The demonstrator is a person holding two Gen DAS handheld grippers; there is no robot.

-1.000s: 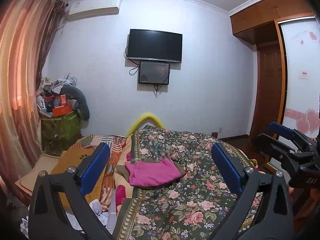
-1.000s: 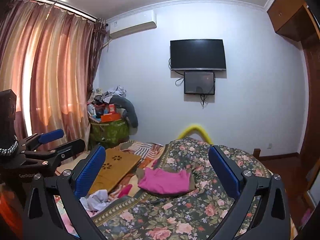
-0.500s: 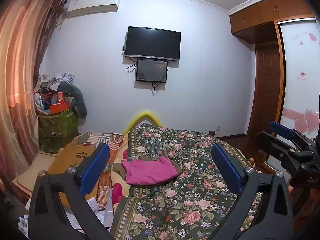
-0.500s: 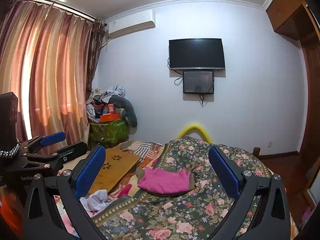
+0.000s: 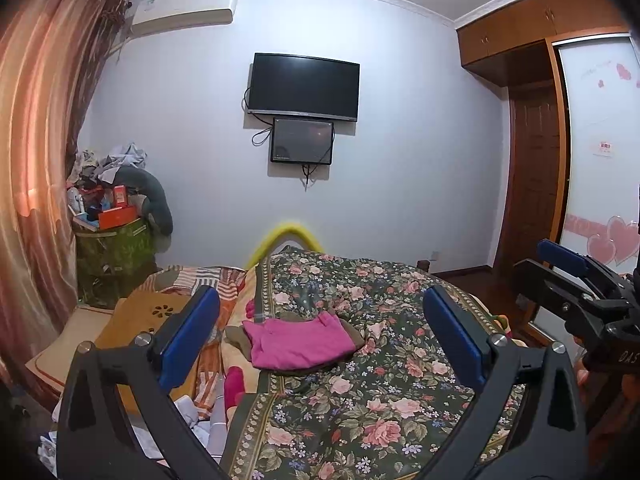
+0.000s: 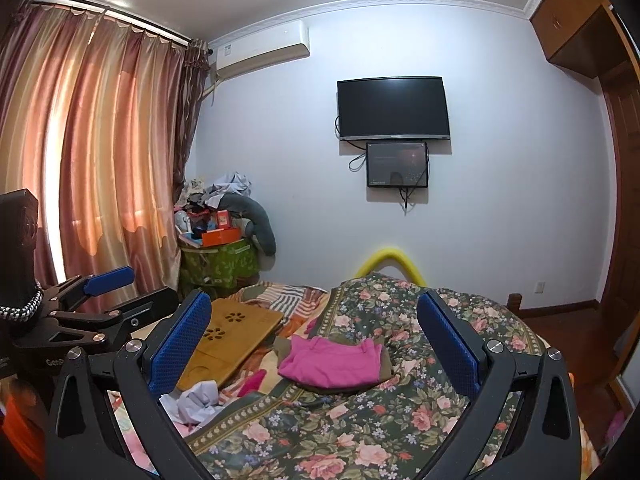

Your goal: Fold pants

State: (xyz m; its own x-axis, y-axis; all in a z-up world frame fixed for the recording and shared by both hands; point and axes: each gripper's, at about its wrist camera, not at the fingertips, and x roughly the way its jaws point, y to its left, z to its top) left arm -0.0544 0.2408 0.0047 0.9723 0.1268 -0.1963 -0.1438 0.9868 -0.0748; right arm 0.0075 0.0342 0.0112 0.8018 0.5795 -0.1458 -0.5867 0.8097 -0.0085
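Pants (image 5: 298, 342) lie on floral bedspread (image 5: 372, 396) beyond both empty, spread claws, wooden tray (image 6: 230, 340) alongside.

Near half of the floral bedspread (image 5: 384, 400) lies flat and bare; open approach there. Pink pants (image 5: 298, 342), folded, sit mid-surface on a brown garment (image 6: 386, 362). Along the bed's left edge: wooden lap tray (image 6: 230, 338), crumpled white cloth (image 6: 196, 398). Yellow padded rail (image 6: 386, 260) bounds the far edge.

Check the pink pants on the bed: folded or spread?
Folded: pink pants lie as a compact stacked rectangle on the floral bedspread, no legs spread.
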